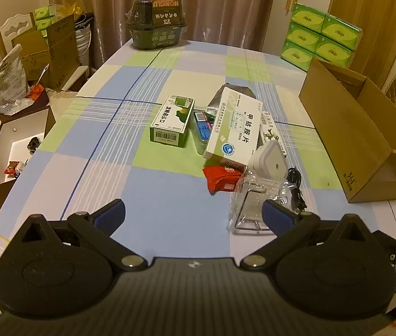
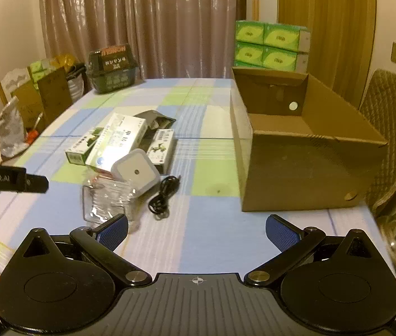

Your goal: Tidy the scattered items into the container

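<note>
Cardboard box (image 2: 304,151) on table's right side, open top, nothing visible inside. Scattered items, white medicine box (image 1: 233,124) topmost, heaped mid-table left of it. Left gripper (image 1: 193,215) and right gripper (image 2: 196,231) spread wide, empty.

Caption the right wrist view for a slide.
Open right gripper above checked tablecloth; scattered medicine boxes left, empty brown cardboard box right.

A heap of small items sits mid-tabletop: a green-and-white medicine box (image 1: 171,121) lying flat, a larger white medicine box (image 1: 233,126) tilted across the pile, a red snack packet (image 1: 220,177), a white square adapter (image 1: 269,162) atop clear plastic packaging (image 1: 249,204), and a coiled black cable (image 2: 164,194). The open cardboard box (image 2: 304,168) stands upright, well apart to their right.
</note>
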Tool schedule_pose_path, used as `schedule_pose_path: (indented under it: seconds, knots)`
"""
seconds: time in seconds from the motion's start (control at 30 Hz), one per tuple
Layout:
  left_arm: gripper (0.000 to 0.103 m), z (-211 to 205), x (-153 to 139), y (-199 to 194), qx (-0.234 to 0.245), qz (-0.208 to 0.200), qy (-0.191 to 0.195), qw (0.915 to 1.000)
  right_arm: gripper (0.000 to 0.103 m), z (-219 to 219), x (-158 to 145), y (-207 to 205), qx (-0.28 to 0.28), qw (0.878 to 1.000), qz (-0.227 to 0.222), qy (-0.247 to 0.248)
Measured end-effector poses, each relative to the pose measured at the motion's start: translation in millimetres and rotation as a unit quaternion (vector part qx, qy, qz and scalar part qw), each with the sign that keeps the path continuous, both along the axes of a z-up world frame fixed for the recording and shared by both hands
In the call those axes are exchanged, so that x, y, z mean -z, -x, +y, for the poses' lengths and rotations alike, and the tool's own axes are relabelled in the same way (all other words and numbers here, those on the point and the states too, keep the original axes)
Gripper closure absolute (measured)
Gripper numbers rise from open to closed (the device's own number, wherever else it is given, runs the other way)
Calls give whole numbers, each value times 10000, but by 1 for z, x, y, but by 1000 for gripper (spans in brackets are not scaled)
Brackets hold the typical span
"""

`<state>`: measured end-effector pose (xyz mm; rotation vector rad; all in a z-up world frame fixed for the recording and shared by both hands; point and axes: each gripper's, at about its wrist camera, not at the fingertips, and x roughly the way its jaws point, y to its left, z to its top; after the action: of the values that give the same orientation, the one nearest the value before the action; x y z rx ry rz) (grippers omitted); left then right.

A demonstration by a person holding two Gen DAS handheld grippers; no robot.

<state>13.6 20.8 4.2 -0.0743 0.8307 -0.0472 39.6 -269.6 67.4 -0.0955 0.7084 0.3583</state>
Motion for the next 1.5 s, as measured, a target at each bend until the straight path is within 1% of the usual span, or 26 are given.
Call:
schedule_pose_path:
  seconds: [0.13, 0.27, 0.5, 0.67, 0.83, 1.5]
  knots:
    - [1, -4, 5, -4, 22, -52, -38, 10000, 2, 1, 3, 0, 5, 9999, -38, 146]
    - [1, -7, 11, -7, 78, -48, -119, 9999, 2, -1, 6, -3, 62, 9998, 94, 141]
    - [1, -13, 15, -10, 172, -56, -350, 9992, 2, -1, 4, -2, 1, 9999, 35, 164]
    - [1, -9, 17, -11, 144, -38, -245, 9996, 2, 0, 7, -3, 89, 9994, 108, 322]
    - [1, -9, 20, -12, 109, 0, -225, 9997, 2, 1, 8, -3, 82, 9992, 146, 372]
    - [1, -15, 23, -14, 106, 43, -234, 9997, 2, -4, 11, -7, 153, 9990, 305, 289]
